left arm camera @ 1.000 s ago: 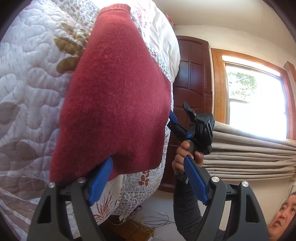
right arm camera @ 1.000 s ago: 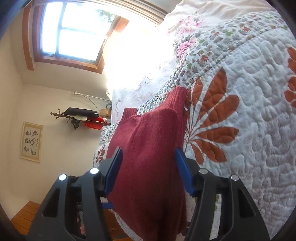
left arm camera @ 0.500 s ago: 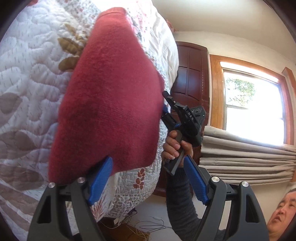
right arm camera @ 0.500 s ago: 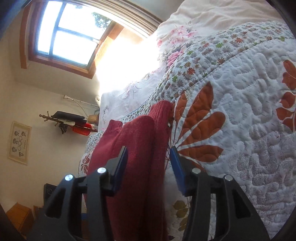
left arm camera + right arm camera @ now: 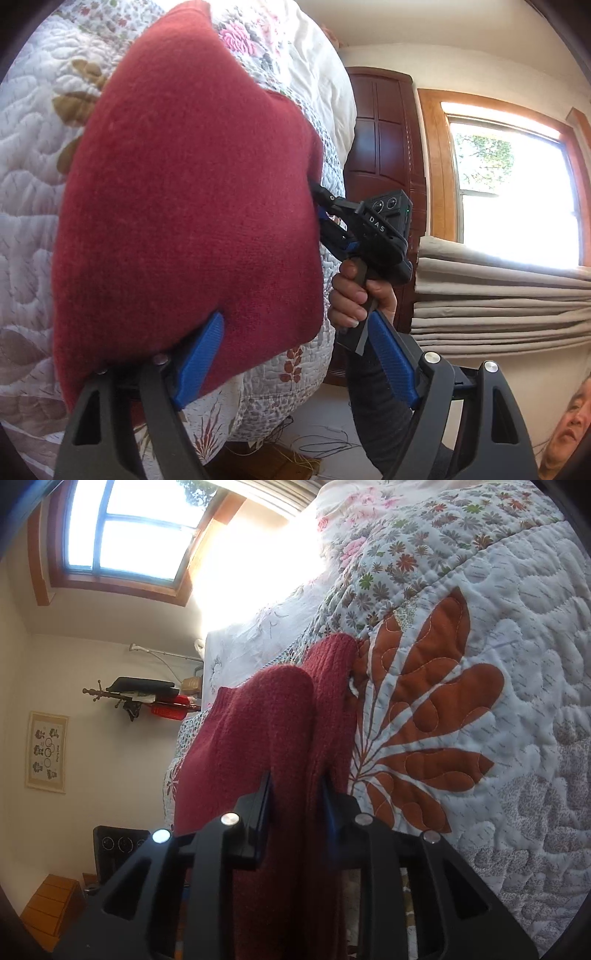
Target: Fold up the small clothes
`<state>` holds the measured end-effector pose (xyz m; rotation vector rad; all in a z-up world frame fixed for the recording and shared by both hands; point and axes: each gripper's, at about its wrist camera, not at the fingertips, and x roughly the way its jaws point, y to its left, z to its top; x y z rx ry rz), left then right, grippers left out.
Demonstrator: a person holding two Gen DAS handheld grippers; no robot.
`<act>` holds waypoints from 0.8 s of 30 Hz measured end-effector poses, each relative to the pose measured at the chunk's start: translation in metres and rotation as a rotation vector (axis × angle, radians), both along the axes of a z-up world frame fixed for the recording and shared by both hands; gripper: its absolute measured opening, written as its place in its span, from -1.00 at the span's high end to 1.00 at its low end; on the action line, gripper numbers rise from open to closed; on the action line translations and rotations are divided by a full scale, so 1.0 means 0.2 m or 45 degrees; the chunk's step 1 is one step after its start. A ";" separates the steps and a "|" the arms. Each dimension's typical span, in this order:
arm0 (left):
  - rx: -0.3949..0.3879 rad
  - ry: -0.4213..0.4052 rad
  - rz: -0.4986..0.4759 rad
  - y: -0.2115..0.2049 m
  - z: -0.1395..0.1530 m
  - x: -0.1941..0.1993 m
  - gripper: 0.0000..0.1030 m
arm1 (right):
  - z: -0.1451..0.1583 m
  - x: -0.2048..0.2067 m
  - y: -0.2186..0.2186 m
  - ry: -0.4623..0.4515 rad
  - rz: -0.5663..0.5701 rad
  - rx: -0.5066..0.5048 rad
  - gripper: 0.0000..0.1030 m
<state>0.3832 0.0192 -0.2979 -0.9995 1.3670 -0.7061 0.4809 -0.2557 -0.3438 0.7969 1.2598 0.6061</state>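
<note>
In the left wrist view, the left claw [image 5: 295, 354] is at the bottom with its blue fingers [image 5: 195, 363] spread wide apart, so it is let go and grips nothing. One blue finger sits under the near edge of the red sweater [image 5: 184, 206]; whether it touches cannot be told. The sweater lies on the bed quilt [image 5: 26, 184] and fills the view from 9 o'clock to 12 o'clock. Just past it, at 3 o'clock of the sweater, a hand [image 5: 360, 291] holds the right claw [image 5: 327, 218], whose tips press into the sweater's edge. Farther off are a dark wood door [image 5: 384, 155] and a bright window [image 5: 513, 195] with a folded blind [image 5: 498, 299] under it.

In the right wrist view, the right claw [image 5: 295, 808] is squeezed onto a fold of the red sweater [image 5: 258, 760], which runs up between its fingers toward 12 o'clock. The quilt [image 5: 517, 664] with big orange leaves [image 5: 424, 731] lies at 3 o'clock. Far away, at 9 o'clock, a picture [image 5: 46, 753] hangs on the wall, and a window [image 5: 133, 528] shines at 11 o'clock.
</note>
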 end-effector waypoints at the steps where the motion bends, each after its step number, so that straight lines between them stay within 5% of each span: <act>1: 0.001 -0.005 0.003 0.01 0.03 -0.01 -0.57 | 0.02 -0.03 -0.03 -0.011 -0.019 0.008 0.27; 2: 0.002 -0.019 0.004 0.02 0.07 -0.02 -0.57 | 0.05 -0.07 -0.07 -0.026 -0.039 0.021 0.05; 6: 0.011 -0.127 0.076 0.18 0.22 -0.09 -0.61 | 0.11 -0.27 -0.23 -0.048 -0.102 0.118 -0.01; 12: 0.250 -0.079 0.194 0.44 0.15 -0.18 -0.65 | 0.10 -0.57 -0.15 -0.028 0.023 0.143 -0.31; 13: 0.263 -0.062 0.186 0.45 0.12 -0.18 -0.65 | 0.07 -0.58 -0.11 -0.013 0.044 0.119 -0.29; 16: 0.244 -0.006 0.166 0.45 0.02 -0.20 -0.65 | -0.06 -0.57 -0.03 0.069 0.078 0.054 0.35; 18: 0.224 0.031 0.162 0.43 -0.02 -0.21 -0.65 | -0.06 -0.57 -0.03 0.072 0.074 0.064 0.35; 19: 0.198 0.035 0.152 0.43 -0.03 -0.21 -0.65 | -0.02 -0.58 -0.06 0.047 0.072 0.093 0.27; 22: 0.148 0.002 0.118 0.41 -0.02 -0.18 -0.65 | 0.02 -0.56 -0.21 0.029 -0.008 0.228 -0.64; 24: 0.122 -0.001 0.084 0.39 -0.03 -0.15 -0.65 | -0.02 -0.49 -0.30 0.066 -0.063 0.333 -0.67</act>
